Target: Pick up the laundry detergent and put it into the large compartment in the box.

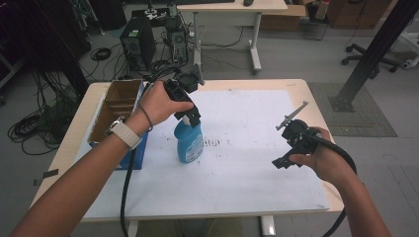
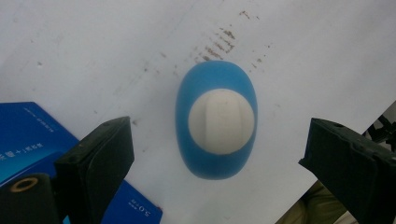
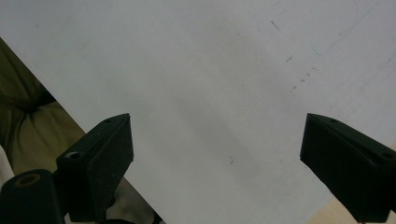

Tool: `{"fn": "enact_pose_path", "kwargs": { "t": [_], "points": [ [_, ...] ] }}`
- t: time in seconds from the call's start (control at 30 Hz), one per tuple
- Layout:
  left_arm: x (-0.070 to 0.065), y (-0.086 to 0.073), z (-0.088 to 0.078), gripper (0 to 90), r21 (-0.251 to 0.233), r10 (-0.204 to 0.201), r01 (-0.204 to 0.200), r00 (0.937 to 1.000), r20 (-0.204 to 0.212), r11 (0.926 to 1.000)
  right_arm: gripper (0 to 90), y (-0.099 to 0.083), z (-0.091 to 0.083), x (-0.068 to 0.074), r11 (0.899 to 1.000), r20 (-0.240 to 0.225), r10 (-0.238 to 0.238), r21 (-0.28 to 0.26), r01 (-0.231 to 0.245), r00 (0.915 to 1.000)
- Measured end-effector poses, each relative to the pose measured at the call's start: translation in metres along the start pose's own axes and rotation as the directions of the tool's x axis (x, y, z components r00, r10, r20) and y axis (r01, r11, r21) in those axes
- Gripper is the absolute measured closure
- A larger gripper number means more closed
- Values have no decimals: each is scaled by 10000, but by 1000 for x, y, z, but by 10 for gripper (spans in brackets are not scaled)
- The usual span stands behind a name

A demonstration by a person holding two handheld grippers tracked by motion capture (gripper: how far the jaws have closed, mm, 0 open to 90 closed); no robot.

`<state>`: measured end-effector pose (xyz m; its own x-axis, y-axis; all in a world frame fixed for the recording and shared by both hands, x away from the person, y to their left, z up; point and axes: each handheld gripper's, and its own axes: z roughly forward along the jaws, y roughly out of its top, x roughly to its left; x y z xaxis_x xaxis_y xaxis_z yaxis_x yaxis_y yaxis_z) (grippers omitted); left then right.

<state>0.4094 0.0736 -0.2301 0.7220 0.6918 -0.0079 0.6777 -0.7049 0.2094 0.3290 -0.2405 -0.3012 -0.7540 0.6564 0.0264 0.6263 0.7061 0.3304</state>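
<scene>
Overhead, blue bottle (image 2: 215, 127) between spread left-gripper (image 2: 217, 154) jaws.

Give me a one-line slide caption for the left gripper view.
Open left gripper poised directly above an upright blue bottle with a white cap, beside a blue box on the white sheet.

One blue bottle (image 1: 189, 142) with one white cap (image 2: 222, 120) stands mid-table; one open cardboard box (image 1: 116, 106) at nine o'clock, one blue box (image 2: 28, 140) beside it — and two grippers, left (image 1: 190, 118) and right (image 1: 279, 163).
</scene>
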Motion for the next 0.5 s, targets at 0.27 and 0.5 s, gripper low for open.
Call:
{"fn": "enact_pose_path", "kwargs": {
  "t": [0.27,0.5],
  "points": [
    [-1,1,6,87,73,67,-66,10000,-58,10000,97,-1,1,0,10000,-32,32,29,-32,10000],
    [-2,2,14,88,213,48,-49,10000,20,9998,97,-2,2,-1,10000,-32,39,1,-39,10000]
  ]
}}
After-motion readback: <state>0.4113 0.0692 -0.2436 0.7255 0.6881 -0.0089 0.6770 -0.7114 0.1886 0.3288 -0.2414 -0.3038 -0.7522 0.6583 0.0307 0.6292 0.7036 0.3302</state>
